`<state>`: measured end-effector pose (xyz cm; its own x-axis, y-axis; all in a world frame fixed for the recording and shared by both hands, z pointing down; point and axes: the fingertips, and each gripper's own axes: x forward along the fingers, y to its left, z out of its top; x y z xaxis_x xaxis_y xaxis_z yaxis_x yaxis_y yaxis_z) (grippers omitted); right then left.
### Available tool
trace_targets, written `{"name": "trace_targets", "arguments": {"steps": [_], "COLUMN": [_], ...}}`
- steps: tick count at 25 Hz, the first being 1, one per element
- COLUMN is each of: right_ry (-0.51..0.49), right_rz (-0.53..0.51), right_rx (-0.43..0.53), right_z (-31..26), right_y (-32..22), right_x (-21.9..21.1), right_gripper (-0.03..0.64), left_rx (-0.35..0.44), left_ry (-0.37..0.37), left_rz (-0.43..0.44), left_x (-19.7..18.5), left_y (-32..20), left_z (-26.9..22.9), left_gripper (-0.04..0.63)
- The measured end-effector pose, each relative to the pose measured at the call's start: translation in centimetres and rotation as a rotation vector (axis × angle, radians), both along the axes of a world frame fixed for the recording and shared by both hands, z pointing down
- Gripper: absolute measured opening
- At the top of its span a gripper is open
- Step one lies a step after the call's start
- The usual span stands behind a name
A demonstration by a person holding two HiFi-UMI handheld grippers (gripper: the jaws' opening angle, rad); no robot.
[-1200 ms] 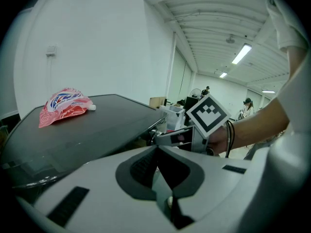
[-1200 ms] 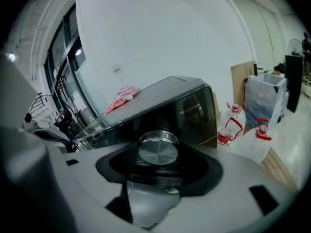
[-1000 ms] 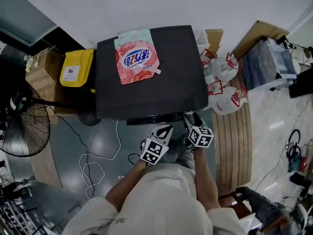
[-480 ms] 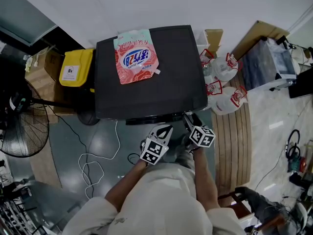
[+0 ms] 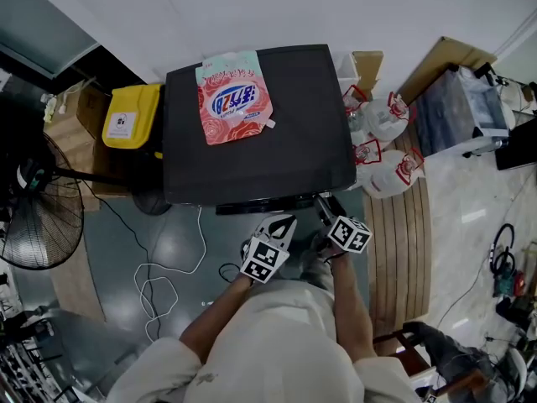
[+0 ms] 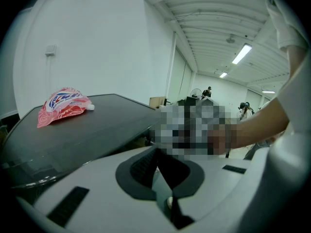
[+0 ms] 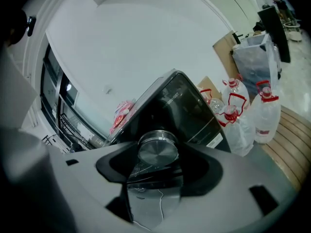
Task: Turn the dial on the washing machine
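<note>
Head view: right gripper [image 5: 323, 206] twisting slightly versus a second ago, at washer [image 5: 277, 133] front edge; left gripper [image 5: 284, 222] idling beside it. Left gripper view: jaws closed, empty. Right gripper view: jaws clamping dial [image 7: 158, 148] on front panel; turn likely progressing.

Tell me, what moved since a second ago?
The right gripper twisted a little on the dial, and its marker cube swung slightly to the right. Its jaws stay closed on the dial. The left gripper, washing machine and pink pouch stayed put.
</note>
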<state>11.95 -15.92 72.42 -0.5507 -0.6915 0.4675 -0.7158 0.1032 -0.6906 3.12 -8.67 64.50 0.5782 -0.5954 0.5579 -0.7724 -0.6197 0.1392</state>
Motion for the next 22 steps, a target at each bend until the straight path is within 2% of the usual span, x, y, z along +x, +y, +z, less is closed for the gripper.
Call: {"name": "trace_targets", "arguments": {"steps": [22], "right_ry": [-0.269], "right_rz": [0.086], "right_rx": [-0.067], "right_z": [-0.20], "right_y": [0.08], "right_x": [-0.40], "right_gripper": [0.268], "left_rx": [0.005], "left_ry": [-0.004], "left_rz": [0.004], "left_x": [0.16], "left_y": [-0.11], "left_z": [0.12], "left_gripper": [0.012]}}
